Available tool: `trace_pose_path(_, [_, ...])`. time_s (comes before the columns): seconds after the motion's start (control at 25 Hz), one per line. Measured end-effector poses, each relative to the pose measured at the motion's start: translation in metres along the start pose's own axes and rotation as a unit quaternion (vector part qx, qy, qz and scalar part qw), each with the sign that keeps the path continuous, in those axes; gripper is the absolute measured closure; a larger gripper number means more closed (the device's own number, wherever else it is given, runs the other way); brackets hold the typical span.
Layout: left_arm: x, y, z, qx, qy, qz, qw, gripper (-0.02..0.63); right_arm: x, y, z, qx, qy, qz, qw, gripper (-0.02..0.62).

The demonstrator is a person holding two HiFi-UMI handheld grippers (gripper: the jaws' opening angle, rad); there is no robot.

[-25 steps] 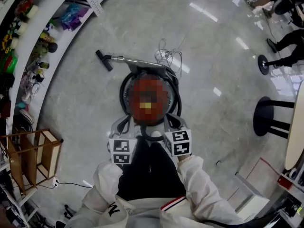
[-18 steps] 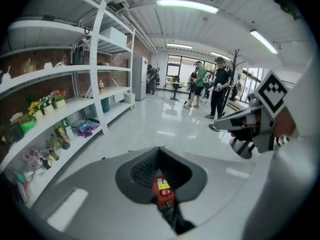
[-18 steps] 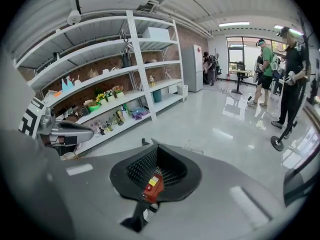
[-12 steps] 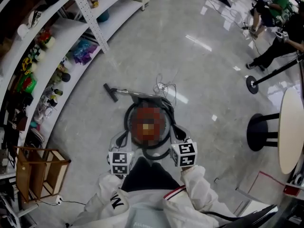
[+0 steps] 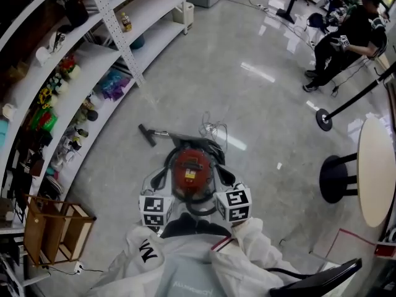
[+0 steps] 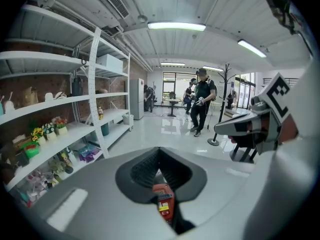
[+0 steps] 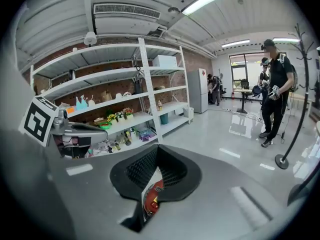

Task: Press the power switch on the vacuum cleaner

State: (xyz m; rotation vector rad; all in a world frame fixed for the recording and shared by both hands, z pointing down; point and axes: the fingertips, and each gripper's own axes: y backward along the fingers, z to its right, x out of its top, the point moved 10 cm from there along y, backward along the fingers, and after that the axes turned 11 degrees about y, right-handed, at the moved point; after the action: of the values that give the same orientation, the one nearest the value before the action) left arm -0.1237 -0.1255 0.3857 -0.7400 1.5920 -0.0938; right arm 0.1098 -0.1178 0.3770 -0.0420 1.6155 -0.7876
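Note:
The red vacuum cleaner (image 5: 192,171) stands on the grey floor right in front of me, with its black hose (image 5: 204,206) looped round it. Its wand ends in a black nozzle (image 5: 147,135) at the far left. My left gripper (image 5: 159,177) hangs by the vacuum's left side and my right gripper (image 5: 224,173) by its right side, both above it. In the left gripper view the left gripper (image 6: 160,171) is shut, and only a sliver of the red vacuum (image 6: 163,204) shows through the slit. The right gripper (image 7: 156,171) is shut too, with the vacuum (image 7: 152,201) below. Neither holds anything.
White shelves (image 5: 74,73) full of small items curve along the left. A wooden rack (image 5: 52,224) stands at the near left. A loose cable tangle (image 5: 213,129) lies behind the vacuum. A black stool (image 5: 337,178), a round table (image 5: 377,166) and a stand base (image 5: 323,119) are to the right, with a seated person (image 5: 346,36) beyond.
The head view has pulled back and tilted up, so more of the room shows and the vacuum looks smaller. Both grippers keep their places at the vacuum's two sides.

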Motion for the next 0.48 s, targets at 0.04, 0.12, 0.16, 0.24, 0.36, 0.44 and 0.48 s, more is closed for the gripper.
trace_pose_path(0.04, [0.002,0.001,0.004,0.0,-0.002,0.003,1.0,0.606,0.001,0.001,0.001,0.002,0.0,0.004,1.0,0.595])
trace_pose_path(0.12, [0.005,0.004,0.01,0.0,-0.006,0.007,1.0,0.606,0.002,0.004,0.002,0.007,0.001,0.01,1.0,0.595])
trace_pose_path(0.16, [0.005,0.006,0.013,0.001,-0.007,0.007,0.9999,0.606,0.002,0.007,0.002,0.009,0.0,0.011,1.0,0.595])
trace_pose_path(0.24, [0.004,0.012,0.017,0.007,-0.008,0.008,0.9999,0.606,0.0,0.015,0.002,0.012,0.0,0.016,1.0,0.595])
trace_pose_path(0.36, [-0.002,0.018,0.02,0.019,-0.004,0.012,0.9997,0.606,-0.005,0.024,0.008,0.012,-0.003,0.021,1.0,0.595])
trace_pose_path(0.44, [-0.006,0.024,0.02,0.028,0.001,0.014,0.9995,0.606,-0.011,0.029,0.01,0.013,-0.008,0.019,1.0,0.595])
trace_pose_path(0.48, [-0.008,0.027,0.02,0.032,0.003,0.014,0.9994,0.606,-0.013,0.03,0.01,0.015,-0.011,0.018,1.0,0.595])
